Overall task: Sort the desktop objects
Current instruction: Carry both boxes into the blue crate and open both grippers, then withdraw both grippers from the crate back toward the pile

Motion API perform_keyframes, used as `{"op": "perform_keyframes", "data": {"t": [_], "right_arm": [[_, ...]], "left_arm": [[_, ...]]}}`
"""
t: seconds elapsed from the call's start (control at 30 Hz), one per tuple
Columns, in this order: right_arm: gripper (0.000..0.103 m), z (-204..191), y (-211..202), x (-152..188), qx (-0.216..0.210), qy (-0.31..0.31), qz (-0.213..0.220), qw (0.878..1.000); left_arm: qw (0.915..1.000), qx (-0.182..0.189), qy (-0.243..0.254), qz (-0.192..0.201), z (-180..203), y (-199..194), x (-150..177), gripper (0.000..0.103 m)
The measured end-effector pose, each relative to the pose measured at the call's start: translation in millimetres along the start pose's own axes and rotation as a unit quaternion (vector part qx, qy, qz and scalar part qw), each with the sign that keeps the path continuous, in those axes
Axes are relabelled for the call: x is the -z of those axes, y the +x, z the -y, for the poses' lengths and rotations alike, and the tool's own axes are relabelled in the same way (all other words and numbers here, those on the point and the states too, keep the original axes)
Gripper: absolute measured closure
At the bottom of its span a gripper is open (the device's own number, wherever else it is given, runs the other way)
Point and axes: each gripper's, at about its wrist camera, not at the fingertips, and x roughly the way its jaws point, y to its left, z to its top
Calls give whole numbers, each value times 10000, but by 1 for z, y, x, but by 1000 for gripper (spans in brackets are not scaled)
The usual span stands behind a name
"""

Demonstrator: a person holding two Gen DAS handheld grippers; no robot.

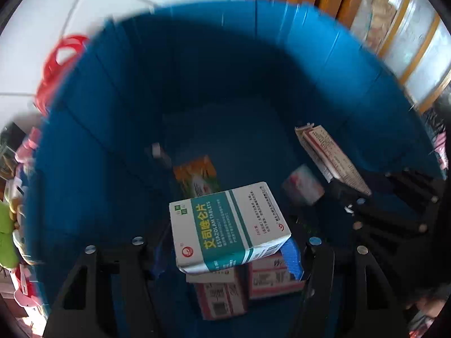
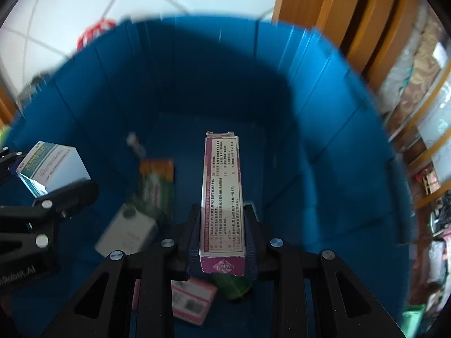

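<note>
Jaws: right gripper (image 2: 222, 249) pinches purple carton (image 2: 221, 197), long axis forward; left gripper (image 1: 225, 256) spread around teal-white box (image 1: 228, 228), above blue bin (image 2: 324, 112).

The left gripper (image 1: 225, 256) points down and forward, its two black fingers spread wide at the bottom of its own view. The blue pad on one finger (image 1: 293, 256) touches the edge of a white and teal box (image 1: 225, 228); the other finger stands clear of it, so the jaws are parted. The right gripper (image 2: 222, 242) also points down and forward, level with the left and close beside it. Its jaws are drawn in tight, the ribbed pads pressing both long sides of a narrow purple and white carton (image 2: 221, 194) that sticks out forward between the fingers. In each wrist view the other gripper shows at the side edge.
</note>
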Motion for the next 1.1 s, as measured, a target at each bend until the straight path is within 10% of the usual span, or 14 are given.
{"op": "perform_keyframes", "data": {"t": [0.23, 0.6, 0.83, 1.1], "right_arm": [[75, -2, 53, 19, 181, -359, -855, 9955], [74, -9, 48, 12, 305, -634, -750, 9947], [50, -11, 46, 8, 279, -661, -739, 9947], [47, -10, 31, 2, 224, -615, -472, 9967]], "left_arm": [[9977, -173, 216, -611, 6, 43, 12, 39], [9982, -166, 189, -541, 4, 46, 12, 38], [9985, -186, 187, -488, 0, 47, 11, 27], [9992, -314, 233, -72, -2, 32, 8, 24]]}}
